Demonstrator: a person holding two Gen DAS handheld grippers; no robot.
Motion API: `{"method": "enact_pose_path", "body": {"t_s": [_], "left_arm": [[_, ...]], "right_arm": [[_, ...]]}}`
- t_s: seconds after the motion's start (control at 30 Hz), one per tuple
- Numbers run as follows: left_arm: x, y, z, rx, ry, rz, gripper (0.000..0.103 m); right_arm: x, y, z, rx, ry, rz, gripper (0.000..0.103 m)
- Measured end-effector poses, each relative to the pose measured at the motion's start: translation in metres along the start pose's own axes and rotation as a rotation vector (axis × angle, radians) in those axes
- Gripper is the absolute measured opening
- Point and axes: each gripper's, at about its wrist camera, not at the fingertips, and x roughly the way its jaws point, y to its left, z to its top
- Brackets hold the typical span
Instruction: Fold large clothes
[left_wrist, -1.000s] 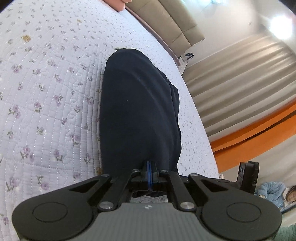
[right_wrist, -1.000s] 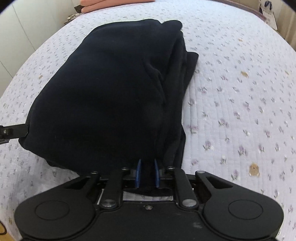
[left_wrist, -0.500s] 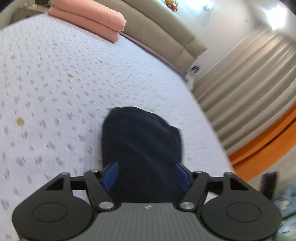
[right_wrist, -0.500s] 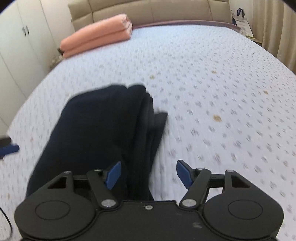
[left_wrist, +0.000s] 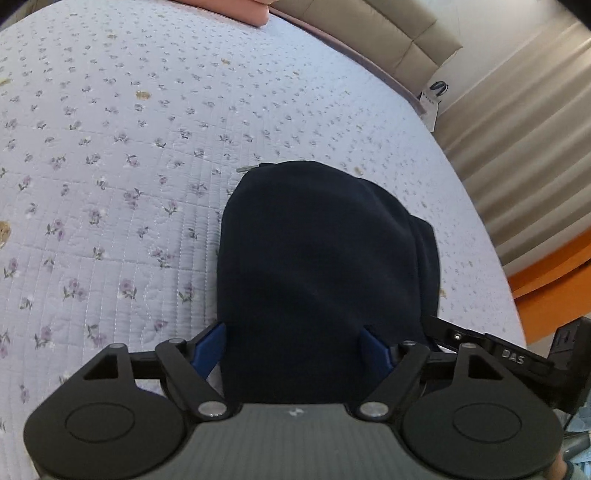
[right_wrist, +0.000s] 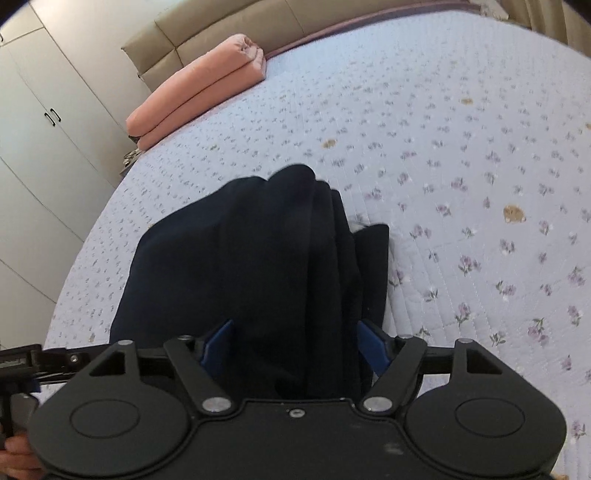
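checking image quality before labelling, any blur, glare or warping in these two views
Left wrist view: sharp, strong fisheye bending of the bed, bright wall top right, the dark garment shows almost no fold detail. Right wrist view: equally warped, slightly soft on the floral quilt, garment folds faintly readable, pink bedding clear, no glare.

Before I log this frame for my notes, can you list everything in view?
Folded garment: one, navy, on the bedspread, near edge.
Bedspread: one, pale lilac floral quilt, covering the bed.
Folded blanket: one, pink, at the headboard end.
Headboard: one, beige, padded.
Wardrobe: white doors, beside the bed.
Curtains: beige, far side.
Bag: one, white, by the curtains.
Left claw: black, blue pads, open, just opened, garment lying between.
Right claw: same, open.
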Motion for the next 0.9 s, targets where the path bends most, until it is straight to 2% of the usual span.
{"method": "enact_pose_path", "body": {"t_s": [0.1,0.23,0.3,0.4,0.53,0.63,0.73,0.83,0.9], "left_arm": [[0.007,0.006,-0.002,-0.015,0.016,-0.012,0.085],[0.024,0.029,-0.004,-0.154,0.071,-0.107,0.087],[0.031,0.034,-0.005,-0.216,0.113,-0.146,0.089],[0.035,0.027,-0.005,-0.165,0.115,-0.134,0.094],[0.038,0.028,-0.009,-0.163,0.104,-0.151,0.096],[0.035,0.03,-0.011,-0.158,0.098,-0.159,0.095],[0.034,0.033,-0.016,-0.172,0.092,-0.183,0.095],[0.037,0.037,-0.019,-0.193,0.086,-0.202,0.096],[0.037,0.036,-0.021,-0.188,0.075,-0.209,0.093]], "right_arm": [[0.007,-0.01,0.002,0.024,0.033,0.041,0.088],[0.014,-0.019,0.004,0.022,0.061,0.072,0.103],[0.016,-0.025,0.008,0.02,0.083,0.105,0.103],[0.018,-0.036,0.011,0.083,0.109,0.15,0.103],[0.01,-0.035,0.005,0.07,0.112,0.134,0.103],[0.003,-0.044,-0.007,0.139,0.098,0.153,0.103],[0.01,-0.05,-0.017,0.181,0.064,0.195,0.103],[0.02,-0.048,-0.01,0.185,0.072,0.26,0.103],[0.023,-0.044,-0.003,0.197,0.077,0.285,0.094]]}}
